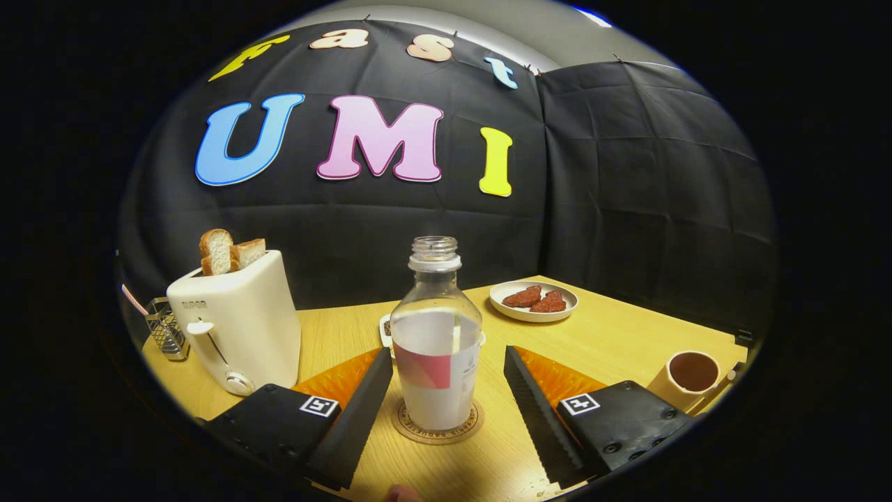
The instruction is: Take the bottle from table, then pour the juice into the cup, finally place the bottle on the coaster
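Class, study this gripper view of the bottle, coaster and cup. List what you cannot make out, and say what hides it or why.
- Coaster: its middle is covered by the bottle standing on it, between the open gripper fingers.
- Small white thing behind the bottle: mostly hidden by the bottle, so it cannot be identified.
- Cup: dark inside; any juice cannot be told.
- Metal rack: partly hidden by the toaster.

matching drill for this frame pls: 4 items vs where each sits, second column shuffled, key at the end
Gripper open, one finger on each side of the bottle.

1 bottle
2 toaster
3 plate
4 cup

A far table corner, two reddish pieces on it
B on the coaster, between the fingers
C bread slices sticking out of it
D just outside one finger, near the table edge

Pairs: 1-B, 2-C, 3-A, 4-D
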### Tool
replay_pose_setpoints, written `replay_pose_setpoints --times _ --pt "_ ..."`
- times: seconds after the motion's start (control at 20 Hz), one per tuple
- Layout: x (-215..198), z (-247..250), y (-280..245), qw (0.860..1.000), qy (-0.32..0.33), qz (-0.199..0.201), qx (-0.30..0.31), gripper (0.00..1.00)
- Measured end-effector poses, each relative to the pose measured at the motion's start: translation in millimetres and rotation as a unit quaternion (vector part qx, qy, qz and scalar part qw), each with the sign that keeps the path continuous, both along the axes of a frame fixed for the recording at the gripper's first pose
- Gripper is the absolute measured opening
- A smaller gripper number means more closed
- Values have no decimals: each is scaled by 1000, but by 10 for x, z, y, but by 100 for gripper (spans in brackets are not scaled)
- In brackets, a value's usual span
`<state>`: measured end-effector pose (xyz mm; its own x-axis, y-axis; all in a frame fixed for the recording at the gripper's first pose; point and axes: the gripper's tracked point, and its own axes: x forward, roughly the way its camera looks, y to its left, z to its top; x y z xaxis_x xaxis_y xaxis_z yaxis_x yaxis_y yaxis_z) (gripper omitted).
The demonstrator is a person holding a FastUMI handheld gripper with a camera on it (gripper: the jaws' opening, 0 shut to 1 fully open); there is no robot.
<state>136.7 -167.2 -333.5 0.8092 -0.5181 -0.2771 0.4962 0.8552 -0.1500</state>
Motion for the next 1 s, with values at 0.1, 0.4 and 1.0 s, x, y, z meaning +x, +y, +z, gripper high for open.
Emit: replay_pose_setpoints --times 0.1,0.4,1.0 --pt "-95 49 66 1000 4 10 0 99" --pt "-487 425 255 998 2 64 -3 98" --pt "-1343 1543 599 980 -13 200 -16 97"
